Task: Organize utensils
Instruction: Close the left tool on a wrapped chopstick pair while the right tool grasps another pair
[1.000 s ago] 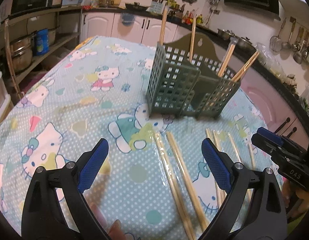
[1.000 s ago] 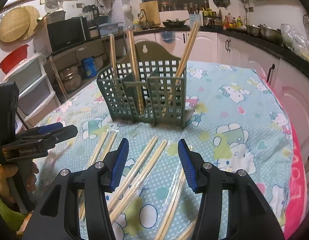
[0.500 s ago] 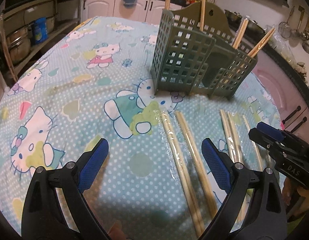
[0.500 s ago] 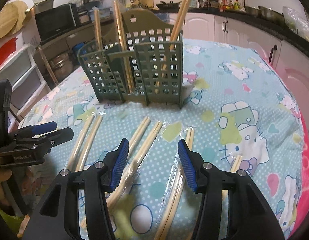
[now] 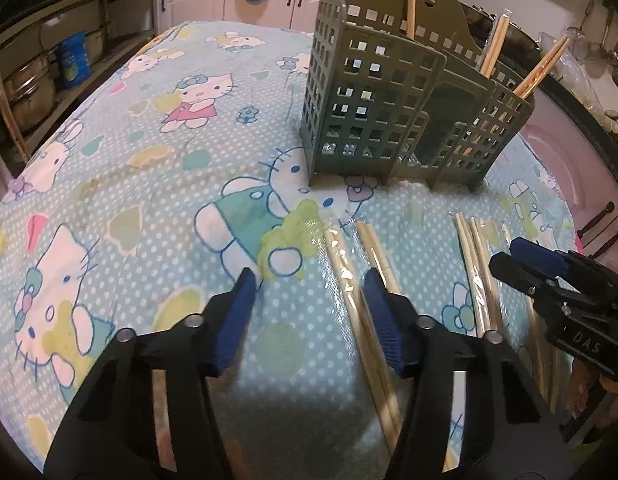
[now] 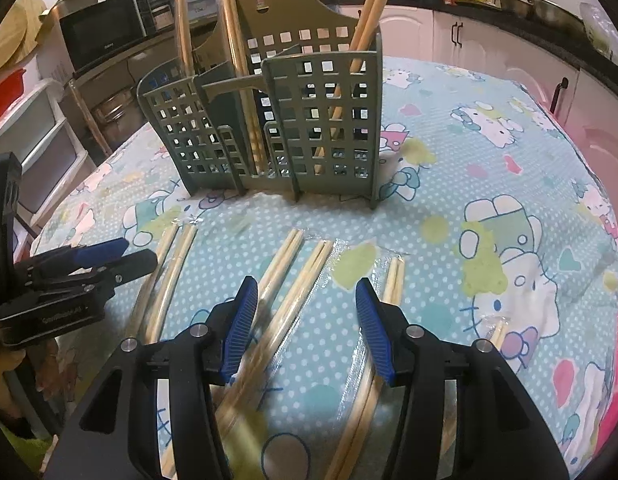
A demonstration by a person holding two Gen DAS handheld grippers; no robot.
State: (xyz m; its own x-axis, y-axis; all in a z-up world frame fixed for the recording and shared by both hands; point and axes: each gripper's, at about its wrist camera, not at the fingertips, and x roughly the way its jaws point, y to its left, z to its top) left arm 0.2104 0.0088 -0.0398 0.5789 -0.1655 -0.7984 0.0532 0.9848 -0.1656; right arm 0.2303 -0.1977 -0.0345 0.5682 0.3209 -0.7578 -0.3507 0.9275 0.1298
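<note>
Left gripper (image 5: 309, 276) just narrowed, empty, right gripper (image 6: 305, 292) parted, wrapped chopsticks (image 6: 305, 276) beneath, green holder (image 6: 293, 120) beyond.

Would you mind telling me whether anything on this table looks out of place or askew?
Yes: several wrapped chopstick pairs lie loose on the tablecloth before the green utensil caddy, fanned at differing angles, while other chopsticks stand inside it.

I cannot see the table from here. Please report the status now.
Left tongs just narrowed, nothing gripped; right tongs open, empty. Wrapped chopsticks lie flat before the green holder. Nothing in the way.
</note>
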